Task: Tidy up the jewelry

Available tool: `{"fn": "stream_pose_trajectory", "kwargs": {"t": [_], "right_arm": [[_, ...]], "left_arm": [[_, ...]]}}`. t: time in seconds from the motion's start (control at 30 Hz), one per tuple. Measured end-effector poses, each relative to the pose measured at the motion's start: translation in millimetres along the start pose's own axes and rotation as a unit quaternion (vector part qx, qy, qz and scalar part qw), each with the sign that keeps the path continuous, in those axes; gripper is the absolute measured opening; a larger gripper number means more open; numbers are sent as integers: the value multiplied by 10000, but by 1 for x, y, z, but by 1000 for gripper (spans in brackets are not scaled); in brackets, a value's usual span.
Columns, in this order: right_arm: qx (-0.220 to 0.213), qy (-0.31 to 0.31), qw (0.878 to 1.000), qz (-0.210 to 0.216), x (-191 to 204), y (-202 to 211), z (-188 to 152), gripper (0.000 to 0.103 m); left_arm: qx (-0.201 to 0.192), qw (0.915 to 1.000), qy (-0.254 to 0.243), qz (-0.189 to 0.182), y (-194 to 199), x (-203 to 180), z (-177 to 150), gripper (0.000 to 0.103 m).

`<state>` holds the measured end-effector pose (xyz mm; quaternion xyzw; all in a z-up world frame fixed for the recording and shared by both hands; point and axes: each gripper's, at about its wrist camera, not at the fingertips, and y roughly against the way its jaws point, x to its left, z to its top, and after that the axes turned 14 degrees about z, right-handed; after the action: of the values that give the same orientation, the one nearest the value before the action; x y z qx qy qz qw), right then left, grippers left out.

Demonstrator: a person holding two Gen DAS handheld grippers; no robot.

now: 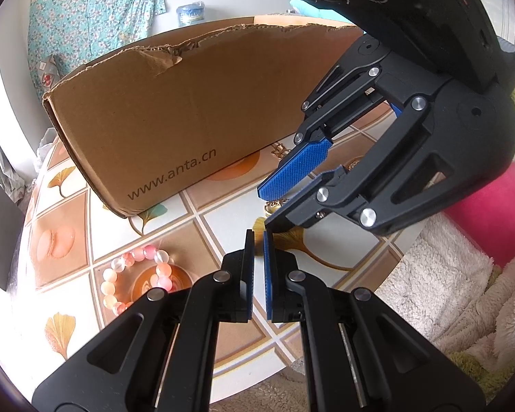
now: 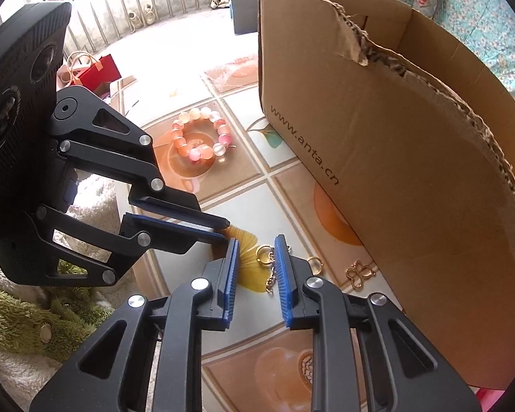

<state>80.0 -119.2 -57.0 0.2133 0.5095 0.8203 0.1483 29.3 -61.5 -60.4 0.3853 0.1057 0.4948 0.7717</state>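
Observation:
A pink bead bracelet (image 1: 135, 279) lies on the patterned table, left of my left gripper (image 1: 258, 237); it also shows in the right wrist view (image 2: 201, 137). The left gripper is nearly shut with a narrow gap and holds nothing. My right gripper (image 2: 256, 245) is open, its pads on either side of a gold chain with a ring (image 2: 269, 264). A gold ring (image 2: 315, 263) and a gold butterfly piece (image 2: 358, 273) lie beside the cardboard box (image 2: 395, 158). In the left wrist view the right gripper (image 1: 274, 206) hovers over gold jewelry (image 1: 274, 206).
The open cardboard box (image 1: 175, 123) with a torn rim stands on the table (image 1: 230, 230). The table edge is near, with white and green fluffy fabric (image 1: 463, 292) and a pink cushion (image 1: 498, 213) beyond it. A red bag (image 2: 99, 68) stands on the floor.

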Motion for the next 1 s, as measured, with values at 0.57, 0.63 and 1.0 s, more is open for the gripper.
{"fn": "stream_pose_trajectory", "kwargs": {"t": [0.57, 0.63, 1.0], "right_arm": [[-271, -136, 9993, -224, -2, 21, -8, 10], [-378, -180, 9988, -252, -2, 27, -9, 10], [-1439, -919, 9852, -163, -14, 78, -23, 10]], "left_arm": [[-10, 10000, 11, -17, 0, 2, 0, 4], [-10, 10000, 11, -17, 0, 2, 0, 4], [-104, 9994, 259, -226, -2, 6, 13, 4]]}}
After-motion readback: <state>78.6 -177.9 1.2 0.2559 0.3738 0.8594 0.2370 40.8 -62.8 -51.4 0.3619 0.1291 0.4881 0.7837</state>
